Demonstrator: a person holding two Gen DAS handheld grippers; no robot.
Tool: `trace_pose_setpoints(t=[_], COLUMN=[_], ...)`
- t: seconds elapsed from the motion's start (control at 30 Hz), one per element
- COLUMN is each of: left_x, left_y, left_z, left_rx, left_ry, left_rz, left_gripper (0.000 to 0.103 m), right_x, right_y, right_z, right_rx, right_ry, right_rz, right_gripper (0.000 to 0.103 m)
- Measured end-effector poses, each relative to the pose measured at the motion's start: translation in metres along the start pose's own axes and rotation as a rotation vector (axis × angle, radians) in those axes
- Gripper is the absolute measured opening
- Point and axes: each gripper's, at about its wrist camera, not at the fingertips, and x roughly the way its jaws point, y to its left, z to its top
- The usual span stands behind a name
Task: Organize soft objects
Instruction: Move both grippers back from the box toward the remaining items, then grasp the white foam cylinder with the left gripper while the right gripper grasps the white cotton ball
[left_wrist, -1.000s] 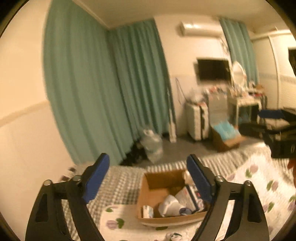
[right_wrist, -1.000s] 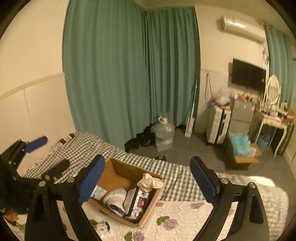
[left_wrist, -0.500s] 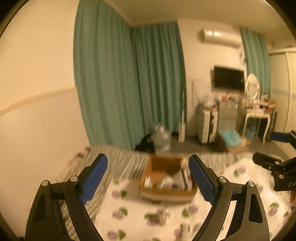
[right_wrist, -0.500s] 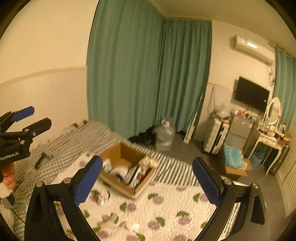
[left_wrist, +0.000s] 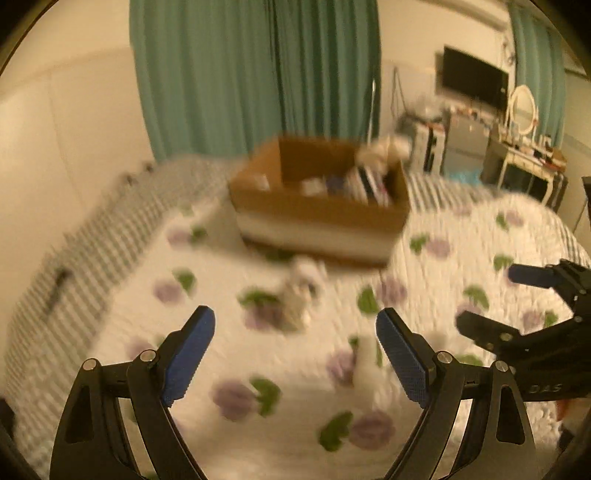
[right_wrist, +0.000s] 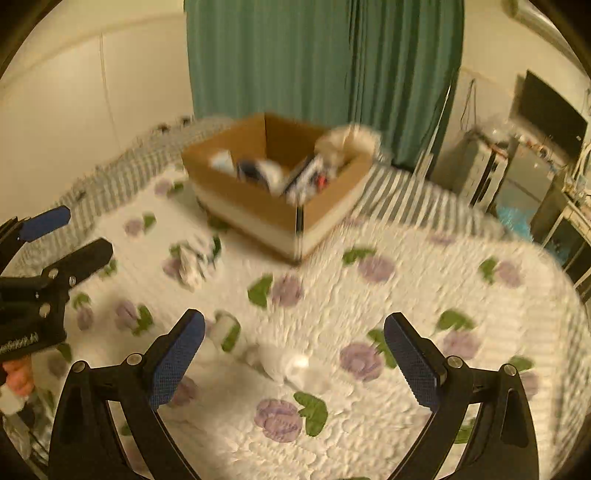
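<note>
A cardboard box (left_wrist: 321, 210) holding several soft items stands on the floral quilt (left_wrist: 280, 369); it also shows in the right wrist view (right_wrist: 258, 210). A small patterned cloth bundle (left_wrist: 301, 291) lies in front of the box, seen too in the right wrist view (right_wrist: 194, 264). A crumpled white soft item (right_wrist: 284, 363) and a small white roll (right_wrist: 223, 328) lie between the right fingers. My left gripper (left_wrist: 295, 354) is open and empty above the quilt. My right gripper (right_wrist: 293, 358) is open and empty.
Teal curtains (right_wrist: 325, 66) hang behind the bed. A checked blanket (left_wrist: 74, 251) covers the bed's left side. A TV (left_wrist: 474, 85), dresser with mirror (left_wrist: 522, 155) and suitcase stand at the right. Both views are motion-blurred.
Both grippers have tilted down and moved closer to the bed; the box and quilt now fill the views. Both stay open.
</note>
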Motion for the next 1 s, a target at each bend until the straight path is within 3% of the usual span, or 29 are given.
trace_pose_setpoints(t=[0.1, 0.27, 0.37, 0.43, 0.53, 0.6, 0.63, 0.77, 0.83, 1.0], left_x=[0.022, 0.042, 0.053, 0.059, 0.067, 0.072, 0.075, 0.081, 0.080, 0.070], left_y=[-0.006, -0.016, -0.021, -0.026, -0.036, -0.040, -0.042, -0.044, -0.044, -0.045], left_z=[-0.017, -0.034, -0.042, -0.045, -0.051, -0.052, -0.053, -0.053, -0.054, -0.052], left_rx=[0.004, 0.042, 0.058, 0.075, 0.114, 0.129, 0.136, 0.141, 0.139, 0.156], left_ry=[0.068, 0.124, 0.153, 0.168, 0.192, 0.205, 0.216, 0.229, 0.225, 0.208], left_rz=[-0.002, -0.010, -0.029, -0.042, -0.066, -0.086, -0.102, -0.166, -0.191, -0.179], left_gripper=[0.090, 0.090, 0.089, 0.089, 0.087, 0.071, 0.058, 0.038, 0.030, 0.029], right_x=[0.028, 0.068, 0.088, 0.100, 0.102, 0.097, 0.094, 0.081, 0.077, 0.071], right_y=[-0.004, -0.012, -0.016, -0.018, -0.018, -0.016, -0.016, -0.021, -0.023, -0.023], right_z=[-0.016, -0.032, -0.037, -0.042, -0.045, -0.045, -0.045, -0.044, -0.045, -0.045], right_rx=[0.019, 0.068, 0.095, 0.115, 0.122, 0.111, 0.110, 0.124, 0.135, 0.145], right_ry=[0.053, 0.135, 0.184, 0.215, 0.225, 0.204, 0.195, 0.153, 0.137, 0.111], right_rz=[0.018, 0.083, 0.124, 0.149, 0.173, 0.157, 0.152, 0.145, 0.144, 0.133], right_gripper=[0.097, 0.085, 0.065, 0.046, 0.041, 0.040, 0.040, 0.040, 0.040, 0.040])
